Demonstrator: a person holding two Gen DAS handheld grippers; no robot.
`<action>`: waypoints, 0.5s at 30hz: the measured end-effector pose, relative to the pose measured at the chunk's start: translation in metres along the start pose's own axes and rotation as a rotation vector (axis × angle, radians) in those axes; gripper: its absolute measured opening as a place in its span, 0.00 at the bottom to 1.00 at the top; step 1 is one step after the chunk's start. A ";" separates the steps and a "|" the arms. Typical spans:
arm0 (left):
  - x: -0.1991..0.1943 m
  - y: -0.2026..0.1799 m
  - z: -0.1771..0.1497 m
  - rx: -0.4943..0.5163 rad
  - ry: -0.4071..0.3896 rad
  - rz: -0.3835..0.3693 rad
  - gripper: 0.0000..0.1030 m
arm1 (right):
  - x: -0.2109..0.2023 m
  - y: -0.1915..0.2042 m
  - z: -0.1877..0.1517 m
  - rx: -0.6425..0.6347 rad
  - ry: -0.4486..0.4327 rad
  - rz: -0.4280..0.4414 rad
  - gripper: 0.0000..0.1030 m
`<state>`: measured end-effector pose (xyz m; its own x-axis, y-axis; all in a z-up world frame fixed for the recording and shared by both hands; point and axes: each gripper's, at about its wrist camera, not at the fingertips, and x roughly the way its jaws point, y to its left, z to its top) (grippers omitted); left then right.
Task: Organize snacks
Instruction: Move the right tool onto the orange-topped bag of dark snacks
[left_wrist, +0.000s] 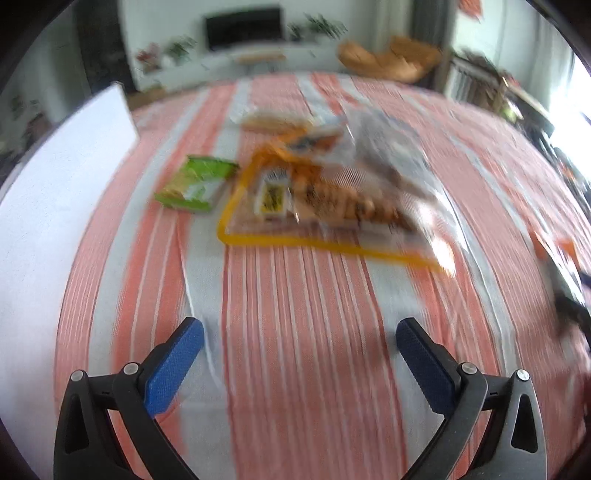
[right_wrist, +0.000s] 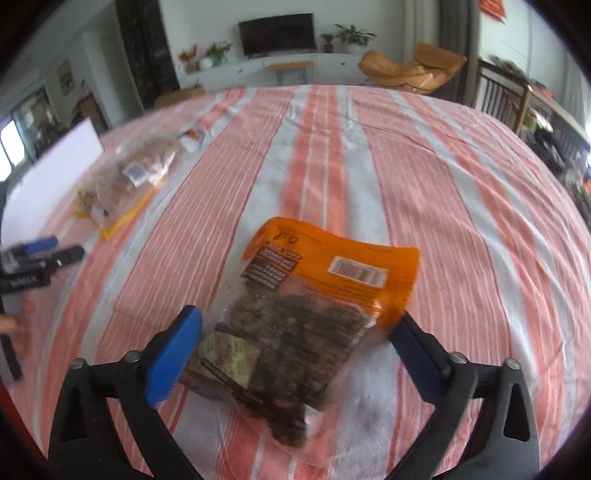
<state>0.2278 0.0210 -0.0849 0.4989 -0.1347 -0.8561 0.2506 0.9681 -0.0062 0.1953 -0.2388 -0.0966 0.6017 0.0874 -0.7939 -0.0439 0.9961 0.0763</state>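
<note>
Both tongs are being held wide open. Between the blue pads (right_wrist: 173, 360) of the right tongs (right_wrist: 295, 354) an orange snack bag (right_wrist: 314, 295) is lying flat on the striped cloth (right_wrist: 461, 221) of the tabletop. Dark brown bits are being shown through its clear part. The bag is not being squeezed; the left pad looks just beside its edge, and its orange corner is lying over the tip of the right pad, but whether they touch cannot be told.

Nothing is being held by the left tongs (left_wrist: 299, 354), and only striped cloth is being seen between their pads. Farther out, a big clear bag with a yellow edge (left_wrist: 332, 199) is lying on the cloth, with snack packs inside it. A green packet (left_wrist: 194, 181) is resting just beside it on the left. Behind them a pale snack pack (left_wrist: 269, 122) is lying, too blurred to be made out. A white board (left_wrist: 66, 177) is standing at the left edge of the tabletop.

Far off, a dark screen (right_wrist: 277, 33) and some potted plants (right_wrist: 354, 37) are being seen along the wall, with an orange-brown chair (right_wrist: 410, 70) near them.
</note>
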 end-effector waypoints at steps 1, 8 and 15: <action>-0.007 0.006 0.001 0.018 -0.001 0.001 1.00 | 0.001 -0.001 0.002 -0.003 0.000 -0.002 1.00; -0.024 0.067 0.067 0.091 -0.059 0.146 1.00 | 0.004 -0.003 0.007 -0.001 0.002 -0.009 1.00; 0.043 0.078 0.103 0.161 0.043 0.115 0.76 | 0.007 0.000 0.010 -0.006 0.006 -0.020 1.00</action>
<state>0.3538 0.0691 -0.0691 0.4964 -0.0128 -0.8680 0.3251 0.9299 0.1721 0.2077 -0.2383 -0.0964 0.5975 0.0677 -0.7990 -0.0368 0.9977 0.0570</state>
